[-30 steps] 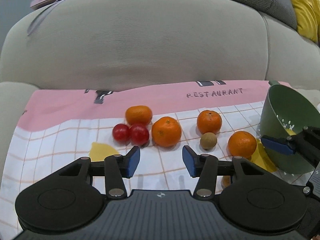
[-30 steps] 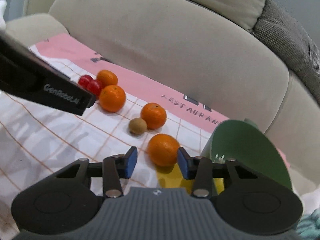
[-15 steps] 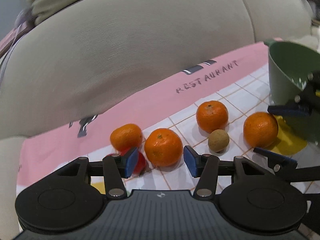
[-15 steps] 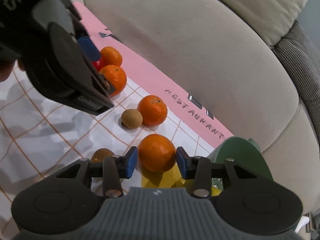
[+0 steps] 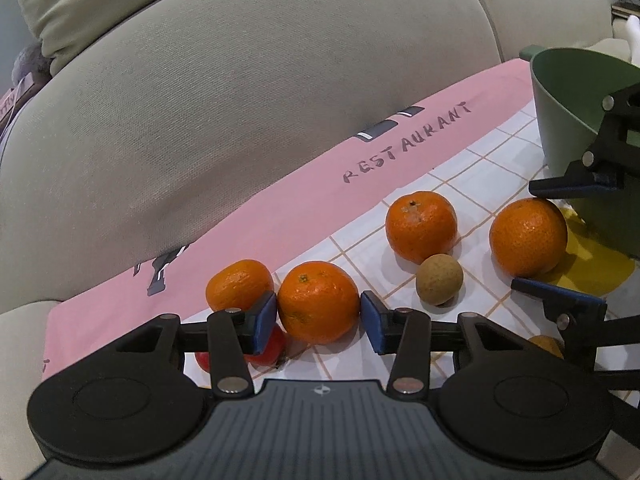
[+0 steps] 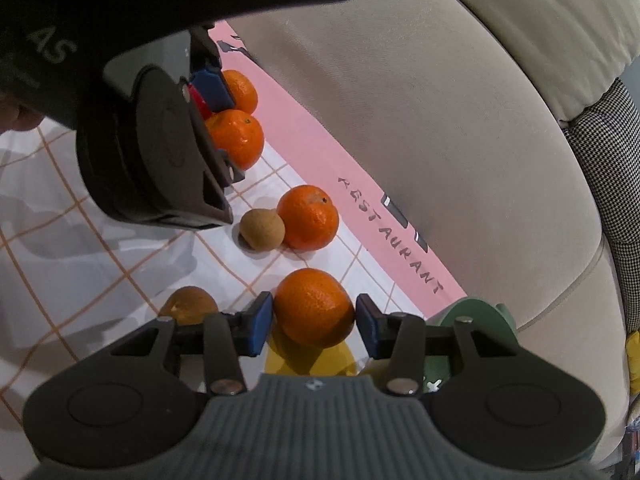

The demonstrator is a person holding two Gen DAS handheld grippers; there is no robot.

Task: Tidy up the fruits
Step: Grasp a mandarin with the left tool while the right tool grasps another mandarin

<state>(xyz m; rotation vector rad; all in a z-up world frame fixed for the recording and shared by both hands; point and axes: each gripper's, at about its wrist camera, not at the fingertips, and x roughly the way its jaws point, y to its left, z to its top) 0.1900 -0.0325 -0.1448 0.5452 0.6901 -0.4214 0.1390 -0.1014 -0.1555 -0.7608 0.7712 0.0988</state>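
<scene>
Fingers (image 5: 266,316) flank tangerine (image 5: 319,302) on checked cloth (image 5: 472,168) against beige sofa (image 5: 240,100)

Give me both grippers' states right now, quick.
Left gripper: open, fingers either side of a mandarin, not clamped.
Right gripper: open, fingers close around another mandarin; contact unclear.

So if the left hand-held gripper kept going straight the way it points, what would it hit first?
The left hand-held gripper would probably meet the mandarin already between its open fingers, then the sofa backrest behind; how deep the fruit sits is unclear.
</scene>
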